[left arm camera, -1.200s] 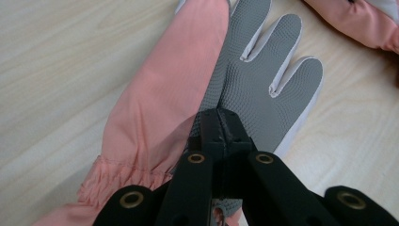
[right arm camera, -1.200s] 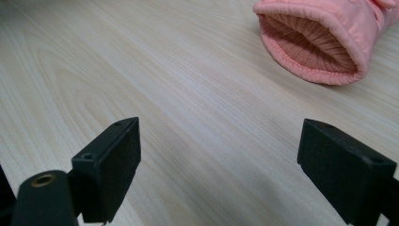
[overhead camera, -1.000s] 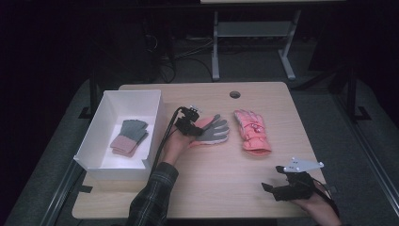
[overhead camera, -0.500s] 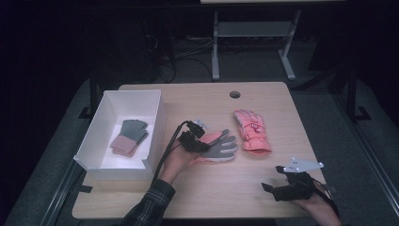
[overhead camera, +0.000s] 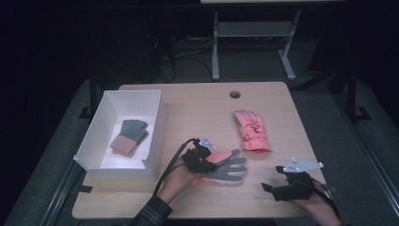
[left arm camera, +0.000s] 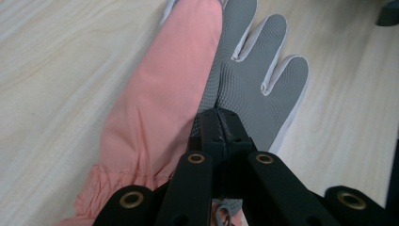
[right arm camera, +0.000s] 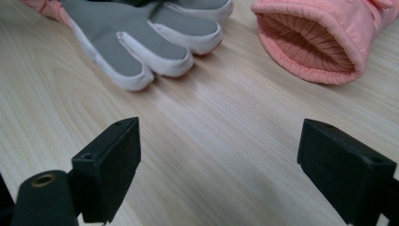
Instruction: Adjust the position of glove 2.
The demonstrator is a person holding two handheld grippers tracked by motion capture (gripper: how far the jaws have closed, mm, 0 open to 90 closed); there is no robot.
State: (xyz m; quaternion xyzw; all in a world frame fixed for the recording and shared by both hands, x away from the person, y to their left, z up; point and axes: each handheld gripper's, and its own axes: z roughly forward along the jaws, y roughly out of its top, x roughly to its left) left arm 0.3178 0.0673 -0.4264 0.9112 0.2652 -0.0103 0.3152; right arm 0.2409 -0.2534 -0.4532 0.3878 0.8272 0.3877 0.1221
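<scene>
Dragged nearer since the earlier frame, grey-palmed glove (overhead camera: 225, 165) stays pinched in left gripper's (left arm camera: 219, 123) fully closed jaws; keep it flat on table (overhead camera: 197, 106); right gripper (right arm camera: 219, 162) waits wide open, empty.

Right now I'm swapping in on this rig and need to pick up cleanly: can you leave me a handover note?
Left gripper: shut on the grey-palmed glove, near the table's front middle.
Right gripper: open, holding nothing, resting at the front right.
Pink glove lies loose on the table, apart from the other.
White box at the left holds a grey and pink pair.
Left to do, probably: both loose gloves into the box.
</scene>
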